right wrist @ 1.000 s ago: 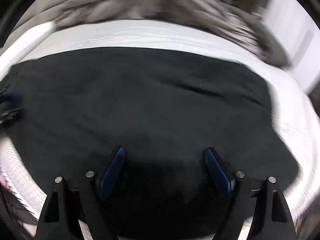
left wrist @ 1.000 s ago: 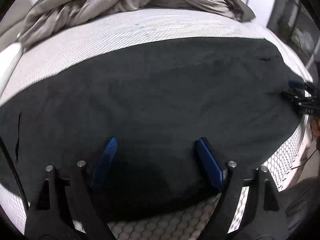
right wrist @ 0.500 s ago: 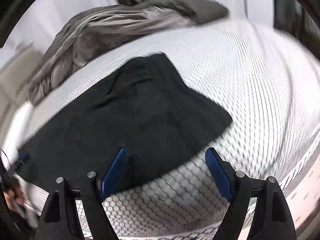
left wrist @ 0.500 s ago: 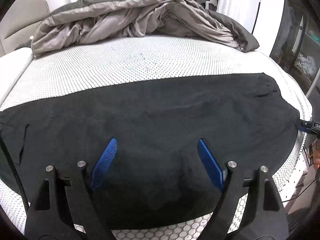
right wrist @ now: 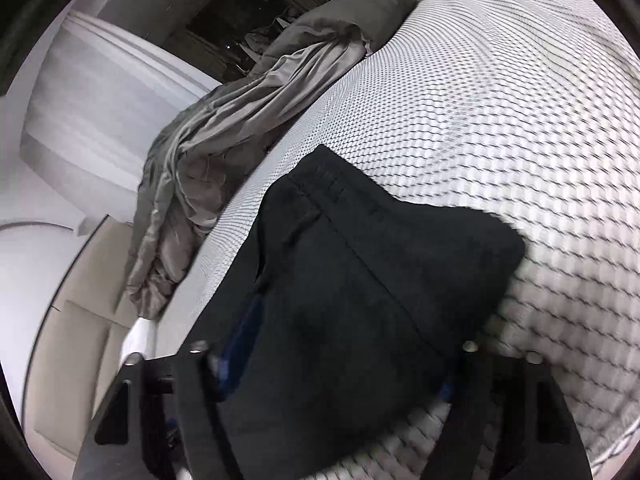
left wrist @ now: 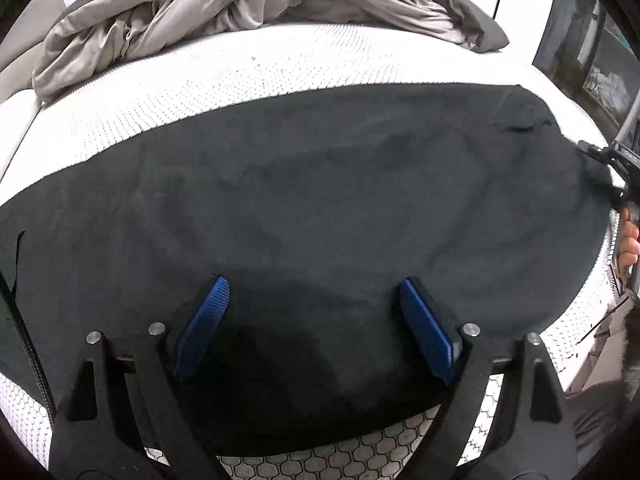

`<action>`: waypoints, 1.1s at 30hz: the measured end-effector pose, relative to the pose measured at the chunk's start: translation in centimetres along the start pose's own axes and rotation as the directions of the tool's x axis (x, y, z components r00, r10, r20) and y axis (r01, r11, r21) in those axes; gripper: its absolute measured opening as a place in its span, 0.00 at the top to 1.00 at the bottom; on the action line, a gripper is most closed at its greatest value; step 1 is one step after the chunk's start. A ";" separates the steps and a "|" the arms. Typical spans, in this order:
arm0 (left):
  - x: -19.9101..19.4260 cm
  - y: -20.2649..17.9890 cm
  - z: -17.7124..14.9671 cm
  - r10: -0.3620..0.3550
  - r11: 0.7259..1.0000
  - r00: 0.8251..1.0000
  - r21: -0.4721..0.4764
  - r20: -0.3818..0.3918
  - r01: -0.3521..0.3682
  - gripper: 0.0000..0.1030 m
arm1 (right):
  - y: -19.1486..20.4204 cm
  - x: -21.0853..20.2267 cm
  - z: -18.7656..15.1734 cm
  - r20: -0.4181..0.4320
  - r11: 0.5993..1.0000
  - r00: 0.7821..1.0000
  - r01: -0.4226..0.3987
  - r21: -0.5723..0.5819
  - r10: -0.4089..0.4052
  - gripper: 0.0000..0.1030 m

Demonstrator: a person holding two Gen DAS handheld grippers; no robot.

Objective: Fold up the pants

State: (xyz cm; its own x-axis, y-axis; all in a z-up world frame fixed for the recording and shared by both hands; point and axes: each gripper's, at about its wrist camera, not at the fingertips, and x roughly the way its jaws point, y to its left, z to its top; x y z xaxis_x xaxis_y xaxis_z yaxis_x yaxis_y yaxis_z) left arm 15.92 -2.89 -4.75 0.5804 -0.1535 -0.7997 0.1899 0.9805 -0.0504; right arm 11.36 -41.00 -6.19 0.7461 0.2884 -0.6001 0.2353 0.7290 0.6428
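Black pants (left wrist: 320,180) lie spread lengthwise across a white mesh mattress (left wrist: 240,68). My left gripper (left wrist: 316,284) hovers over their near edge, its jaws wide and still opening, with nothing between the blue pads. In the right wrist view the waistband end of the pants (right wrist: 360,280) lies between the fingers of my right gripper (right wrist: 344,340). Those jaws are closing, and fabric drapes over the blue pads (right wrist: 240,344) and hides most of them. The left wrist view shows the right gripper (left wrist: 604,172) at the pants' right end, with a hand (left wrist: 630,244) behind it.
A crumpled grey duvet (left wrist: 240,4) is heaped at the back of the mattress and also shows in the right wrist view as the duvet (right wrist: 240,120). The mattress edge runs just below the left gripper. A dark window or shelf (left wrist: 592,60) stands at the right.
My right gripper swung from over the middle of the pants to their waistband end and rolled, and fabric now lies between its fingers. The left gripper shifted slightly over the pants.
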 end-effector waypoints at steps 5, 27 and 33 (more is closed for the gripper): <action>-1.5 0.8 0.5 0.029 0.998 0.997 -0.062 0.076 -0.024 0.17 | 5.2 0.5 0.2 0.112 0.980 0.987 0.130 -0.148 -0.114 0.85; 3.4 2.7 2.5 -0.503 0.807 0.864 -0.365 -0.011 0.465 0.41 | 11.5 3.9 -7.2 -0.264 0.743 0.942 -0.024 -0.669 -0.208 0.31; 4.7 1.3 4.1 -0.505 0.796 0.863 -0.388 -0.002 0.465 0.42 | 9.0 2.7 -7.5 -0.267 0.712 0.942 -0.044 -0.700 -0.204 0.29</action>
State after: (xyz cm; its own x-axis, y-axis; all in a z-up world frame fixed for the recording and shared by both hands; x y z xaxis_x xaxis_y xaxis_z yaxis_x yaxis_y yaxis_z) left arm 22.13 -2.88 -6.06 0.4035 -0.6277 -0.6658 0.1134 0.7563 -0.6443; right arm 10.85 -29.01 -5.58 0.4886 0.2883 -0.8235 -0.3013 0.9415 0.1508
